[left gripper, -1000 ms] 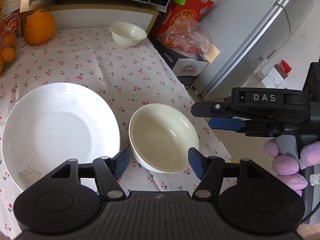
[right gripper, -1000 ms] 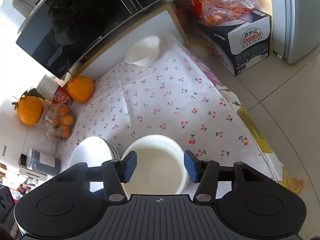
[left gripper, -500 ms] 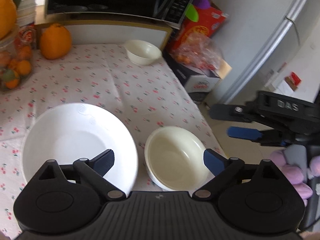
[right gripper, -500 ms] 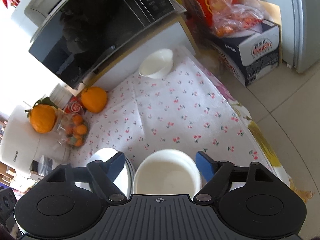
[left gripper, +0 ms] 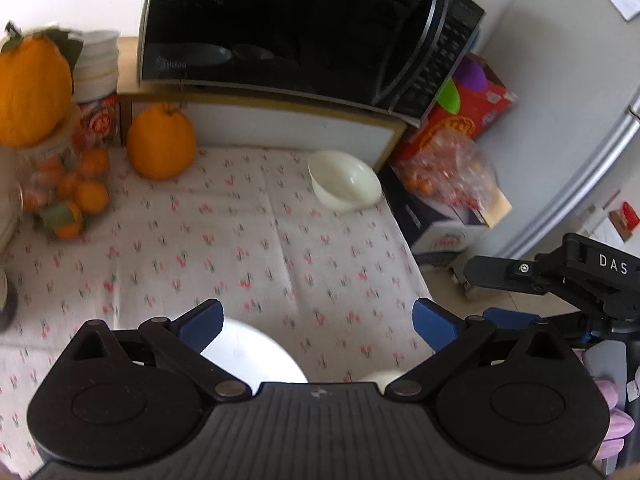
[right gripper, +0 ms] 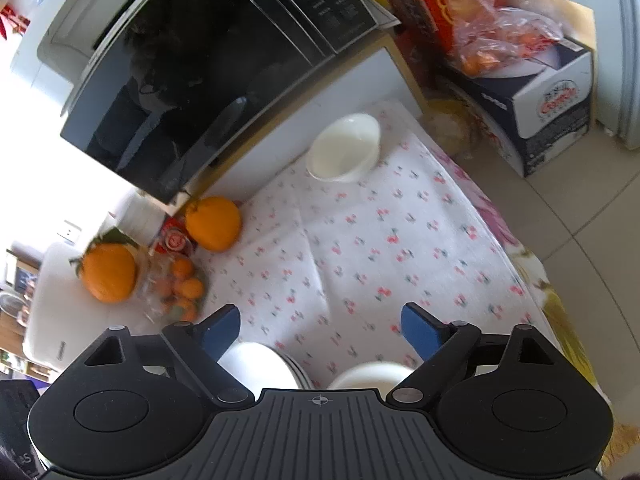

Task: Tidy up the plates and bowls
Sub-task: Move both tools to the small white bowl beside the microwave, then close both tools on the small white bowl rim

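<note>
A small cream bowl stands at the far right of the cherry-print tablecloth, just under the microwave shelf. A white plate and a second cream bowl sit side by side at the near edge, mostly hidden behind the gripper bodies. My left gripper hovers above them, jaws still opening, nothing between them. My right gripper does the same, jaws widening and empty. The right gripper also shows at the right of the left wrist view.
A black microwave sits on a wooden shelf at the back. Large oranges and a bag of small ones crowd the back left. Boxes and a bag of fruit stand on the floor right of the table, by a fridge.
Both grippers have opened wide and pulled back and upward from the near bowl. The plate and near bowl slid down to the bottom edge of both views; the microwave came into fuller view.
</note>
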The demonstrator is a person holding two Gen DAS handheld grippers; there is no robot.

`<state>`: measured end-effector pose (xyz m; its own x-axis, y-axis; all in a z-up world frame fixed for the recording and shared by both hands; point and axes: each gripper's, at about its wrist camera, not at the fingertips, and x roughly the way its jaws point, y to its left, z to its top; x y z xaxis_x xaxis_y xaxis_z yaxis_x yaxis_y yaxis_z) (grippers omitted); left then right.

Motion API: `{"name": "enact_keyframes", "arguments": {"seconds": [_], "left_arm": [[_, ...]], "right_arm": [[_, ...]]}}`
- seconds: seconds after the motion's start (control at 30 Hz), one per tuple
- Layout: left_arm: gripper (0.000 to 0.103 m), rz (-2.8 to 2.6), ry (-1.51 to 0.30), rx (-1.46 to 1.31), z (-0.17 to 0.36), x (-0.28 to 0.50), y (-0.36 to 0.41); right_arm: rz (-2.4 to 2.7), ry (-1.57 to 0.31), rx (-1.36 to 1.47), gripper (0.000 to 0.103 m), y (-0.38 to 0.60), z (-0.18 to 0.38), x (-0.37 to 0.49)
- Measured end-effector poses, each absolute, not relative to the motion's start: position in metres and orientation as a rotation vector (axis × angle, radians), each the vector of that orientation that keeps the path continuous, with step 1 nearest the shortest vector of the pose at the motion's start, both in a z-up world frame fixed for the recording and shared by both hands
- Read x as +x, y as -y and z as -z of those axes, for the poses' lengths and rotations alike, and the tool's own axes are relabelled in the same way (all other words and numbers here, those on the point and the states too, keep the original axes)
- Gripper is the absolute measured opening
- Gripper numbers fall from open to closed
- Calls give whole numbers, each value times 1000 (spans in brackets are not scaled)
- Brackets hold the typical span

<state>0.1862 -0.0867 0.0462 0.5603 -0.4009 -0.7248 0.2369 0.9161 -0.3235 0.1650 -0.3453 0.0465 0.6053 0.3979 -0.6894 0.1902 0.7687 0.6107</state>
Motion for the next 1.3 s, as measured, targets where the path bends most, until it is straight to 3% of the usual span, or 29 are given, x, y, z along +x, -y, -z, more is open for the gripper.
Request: {"name": "enact_keyframes", "arguments": {"seconds": [0.4,0.97,1.13,1.3], "left_arm": [[102,304,-879,-162,-45,257,93],[102,256,-899,-162,15,341,111],[94,295,-882,-223,31,361,116],[75,347,-878,-326,44,373,124]], "right_arm": [[-83,-928,795,92,372,-35,240],[-22,-959,861,92,382,33,318],[-32,-920,948,92,384,54,337],[-9,-875,991,90,387,71,351]]}}
